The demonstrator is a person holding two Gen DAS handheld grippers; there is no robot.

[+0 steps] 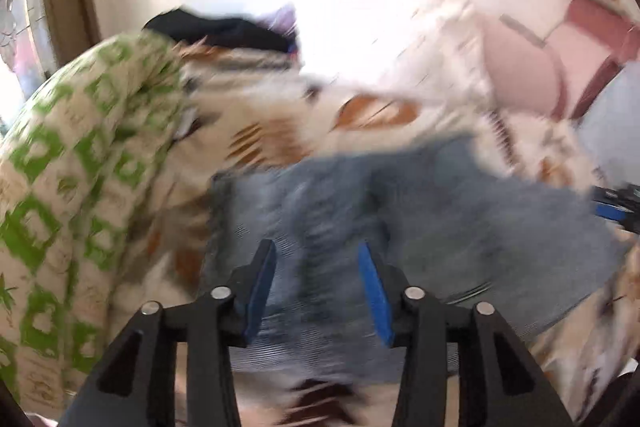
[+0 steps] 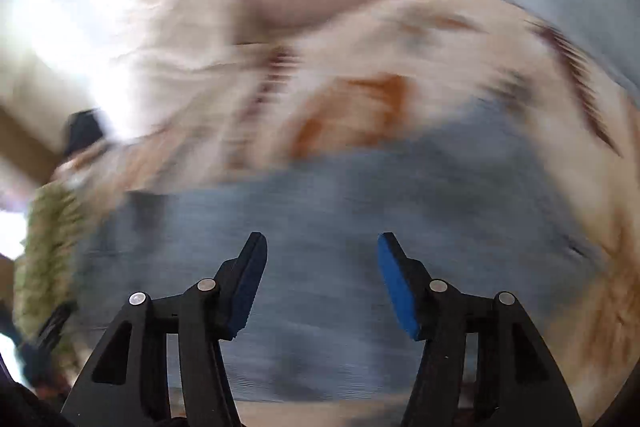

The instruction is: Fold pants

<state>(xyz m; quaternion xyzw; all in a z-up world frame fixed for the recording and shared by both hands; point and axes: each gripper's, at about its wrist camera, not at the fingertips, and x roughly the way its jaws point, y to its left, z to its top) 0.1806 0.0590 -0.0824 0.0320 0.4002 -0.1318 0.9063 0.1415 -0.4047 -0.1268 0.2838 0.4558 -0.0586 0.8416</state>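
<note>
Left wrist view: the left hand-held gripper (image 1: 316, 251) hangs with its jaws spread and nothing between them, above the blue pants (image 1: 400, 203) spread on the patterned bedspread (image 1: 280, 131). Right wrist view, badly blurred: the right hand-held gripper (image 2: 320, 243) is likewise spread wide and empty over the same pants.

Smeared by motion blur in both wrist views: pants (image 1: 420, 211) without legible seams or folds, patterned bedspread (image 1: 280, 115) streaked. Right gripper (image 1: 616, 207) cut off at the left wrist view's right edge. Dark item (image 1: 216, 31) at the bedspread's far edge unidentifiable.
</note>
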